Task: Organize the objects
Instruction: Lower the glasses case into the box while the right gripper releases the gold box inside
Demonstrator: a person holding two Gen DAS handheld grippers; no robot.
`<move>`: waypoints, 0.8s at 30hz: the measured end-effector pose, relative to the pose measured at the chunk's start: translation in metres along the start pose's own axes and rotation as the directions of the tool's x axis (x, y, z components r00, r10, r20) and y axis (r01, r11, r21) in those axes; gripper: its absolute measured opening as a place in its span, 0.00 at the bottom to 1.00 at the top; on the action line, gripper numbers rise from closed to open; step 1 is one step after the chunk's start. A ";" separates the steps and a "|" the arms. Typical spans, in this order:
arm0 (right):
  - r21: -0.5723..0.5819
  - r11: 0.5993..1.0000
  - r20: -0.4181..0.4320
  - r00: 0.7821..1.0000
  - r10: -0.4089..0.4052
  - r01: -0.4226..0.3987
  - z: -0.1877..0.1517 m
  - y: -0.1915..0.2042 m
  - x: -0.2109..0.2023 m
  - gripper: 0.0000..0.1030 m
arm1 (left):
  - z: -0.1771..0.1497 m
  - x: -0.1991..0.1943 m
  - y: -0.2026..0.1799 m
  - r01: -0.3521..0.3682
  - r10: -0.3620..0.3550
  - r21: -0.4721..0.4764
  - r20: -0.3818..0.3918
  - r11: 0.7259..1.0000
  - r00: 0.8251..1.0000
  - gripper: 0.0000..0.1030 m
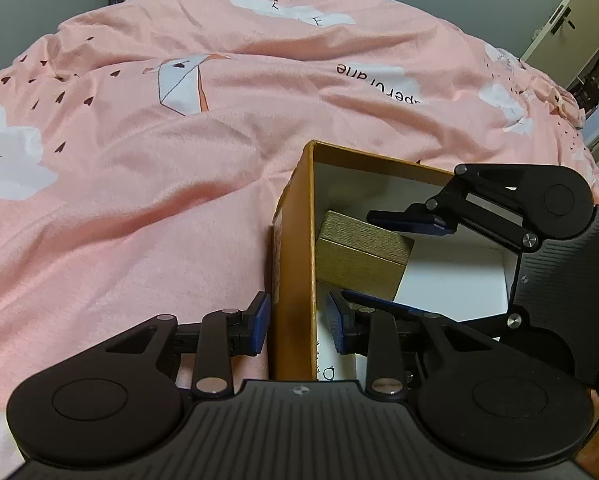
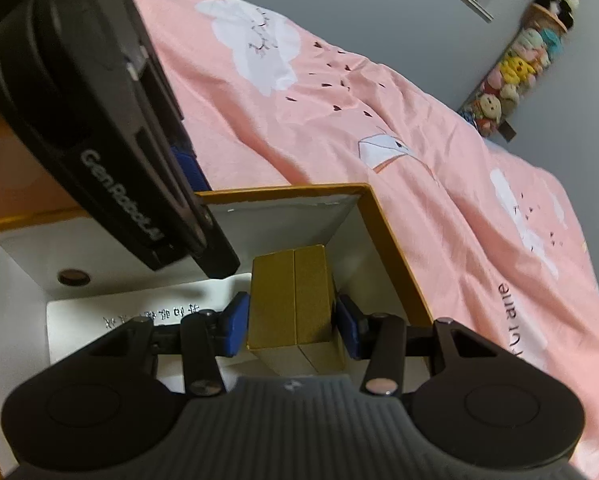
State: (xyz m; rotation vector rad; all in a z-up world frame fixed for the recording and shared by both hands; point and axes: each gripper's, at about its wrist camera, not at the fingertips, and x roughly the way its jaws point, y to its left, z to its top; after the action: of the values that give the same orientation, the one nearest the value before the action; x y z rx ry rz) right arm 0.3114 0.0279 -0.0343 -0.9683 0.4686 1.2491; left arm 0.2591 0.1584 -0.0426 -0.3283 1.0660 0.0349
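Observation:
An orange cardboard box point(image 1: 293, 240) with a white inside lies on the pink bed cover; it also shows in the right wrist view point(image 2: 395, 248). A small gold box point(image 1: 359, 258) rests inside it at one corner, also seen in the right wrist view point(image 2: 295, 296). My left gripper point(image 1: 299, 326) straddles the orange box's side wall, one blue pad outside and one inside, with small gaps to the wall. My right gripper point(image 2: 291, 326) is inside the orange box with a pad on each side of the gold box, apparently just off its sides; it also shows in the left wrist view point(image 1: 411, 260).
The pink bed cover point(image 1: 139, 200) with white clouds spreads all around the box. A printed white card point(image 2: 139, 316) lies on the box floor. A hanging holder of plush toys point(image 2: 515, 68) is on the grey wall. A cabinet point(image 1: 571, 32) stands at the far right.

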 end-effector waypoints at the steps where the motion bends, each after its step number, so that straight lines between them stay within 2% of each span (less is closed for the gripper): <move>1: -0.017 1.000 -0.003 1.000 -0.007 0.007 0.001 0.002 0.000 0.47 | 0.000 0.000 0.000 0.000 0.000 0.001 -0.001 1.000 1.000 0.35; 5: -0.092 0.995 -0.008 0.999 -0.047 0.046 0.004 0.011 -0.001 0.45 | 0.000 0.000 -0.001 -0.001 0.001 0.001 -0.002 1.000 1.000 0.35; 14: -0.112 0.991 -0.030 0.996 -0.083 0.079 0.007 0.015 -0.004 0.46 | 0.000 0.004 0.001 -0.013 0.013 -0.002 -0.012 1.000 1.000 0.35; 19: -0.137 0.979 -0.034 0.988 -0.154 0.148 0.008 0.019 -0.005 0.47 | 0.000 0.003 0.001 -0.015 0.015 0.000 -0.015 1.000 1.000 0.35; 24: -0.114 0.982 -0.040 0.987 -0.155 0.150 0.008 0.017 -0.014 0.47 | -0.001 0.002 -0.001 -0.013 0.013 0.008 -0.013 1.000 1.000 0.35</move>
State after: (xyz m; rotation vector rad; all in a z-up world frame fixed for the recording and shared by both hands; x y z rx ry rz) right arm 0.2896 0.0260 -0.0254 -1.1103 0.3588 1.1243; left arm 0.2597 0.1571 -0.0440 -0.3146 1.0814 0.0404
